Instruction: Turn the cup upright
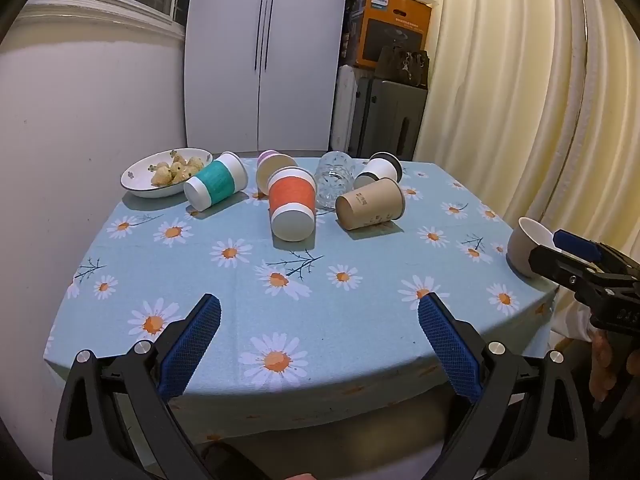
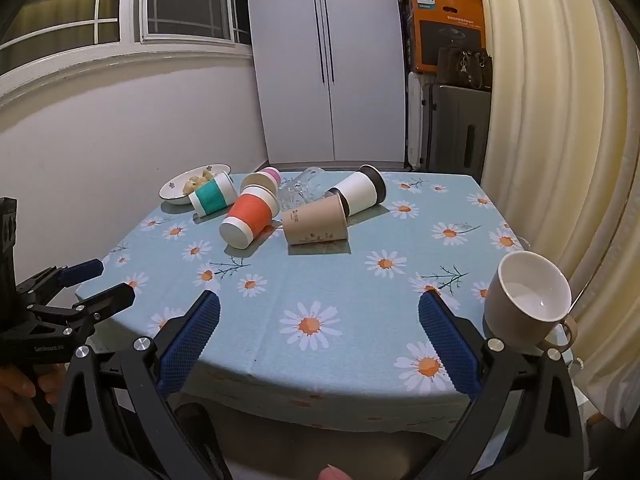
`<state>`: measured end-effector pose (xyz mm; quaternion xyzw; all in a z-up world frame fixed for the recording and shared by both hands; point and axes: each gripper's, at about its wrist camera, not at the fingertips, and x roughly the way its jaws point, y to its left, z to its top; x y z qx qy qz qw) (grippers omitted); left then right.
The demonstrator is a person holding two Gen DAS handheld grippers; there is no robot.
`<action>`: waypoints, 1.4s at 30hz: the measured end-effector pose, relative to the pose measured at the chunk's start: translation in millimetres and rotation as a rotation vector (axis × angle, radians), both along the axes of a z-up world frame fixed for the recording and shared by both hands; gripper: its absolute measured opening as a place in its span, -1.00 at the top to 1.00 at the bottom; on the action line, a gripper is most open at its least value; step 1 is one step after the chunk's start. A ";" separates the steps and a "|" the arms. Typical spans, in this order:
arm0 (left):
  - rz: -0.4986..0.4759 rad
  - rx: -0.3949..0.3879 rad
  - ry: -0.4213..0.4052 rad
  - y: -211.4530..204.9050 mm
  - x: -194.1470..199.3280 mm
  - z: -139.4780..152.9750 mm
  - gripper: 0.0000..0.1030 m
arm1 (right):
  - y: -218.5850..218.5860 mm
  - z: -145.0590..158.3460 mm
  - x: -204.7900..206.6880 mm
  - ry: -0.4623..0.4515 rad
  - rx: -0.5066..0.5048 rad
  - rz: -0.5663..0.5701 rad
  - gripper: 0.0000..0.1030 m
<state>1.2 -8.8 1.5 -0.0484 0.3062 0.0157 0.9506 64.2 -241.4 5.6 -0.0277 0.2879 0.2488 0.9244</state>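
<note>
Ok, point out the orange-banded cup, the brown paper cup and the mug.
orange-banded cup (image 1: 291, 199): left wrist view, orange band.
brown paper cup (image 1: 372, 205): left wrist view, side wall.
mug (image 2: 505, 312): right wrist view, outer wall.

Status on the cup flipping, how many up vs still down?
Done: only the beige mug stands upright near the table's right edge. In hand: nothing; left tool and right tool are both open over the near edge. Left: teal cup, orange cup, kraft cup and others lie sideways.
</note>
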 end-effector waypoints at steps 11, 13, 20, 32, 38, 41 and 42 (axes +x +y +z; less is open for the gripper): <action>-0.004 -0.013 0.016 2.4 0.6 -7.0 -0.87 | 0.5 -0.4 3.7 0.014 -0.004 -0.001 -0.92; -0.004 -0.016 0.015 1.8 0.6 -6.8 -0.87 | 1.3 -1.8 4.1 0.014 -0.011 -0.002 -0.92; -0.001 -0.024 0.012 3.6 1.1 -6.4 -0.87 | 2.7 -3.9 3.3 0.009 -0.016 0.000 -0.92; -0.003 -0.030 0.015 6.1 1.2 -5.7 -0.87 | 6.2 -4.3 3.0 0.000 -0.035 0.006 -0.92; -0.003 -0.031 0.014 6.7 1.4 -5.7 -0.87 | 9.6 -4.6 -0.6 -0.011 -0.059 0.011 -0.92; -0.003 -0.029 0.014 6.5 1.1 -5.6 -0.87 | 10.5 -4.2 -0.6 -0.012 -0.064 0.011 -0.92; -0.003 -0.029 0.015 6.5 1.0 -5.6 -0.87 | 10.5 -4.2 -0.5 -0.010 -0.063 0.011 -0.92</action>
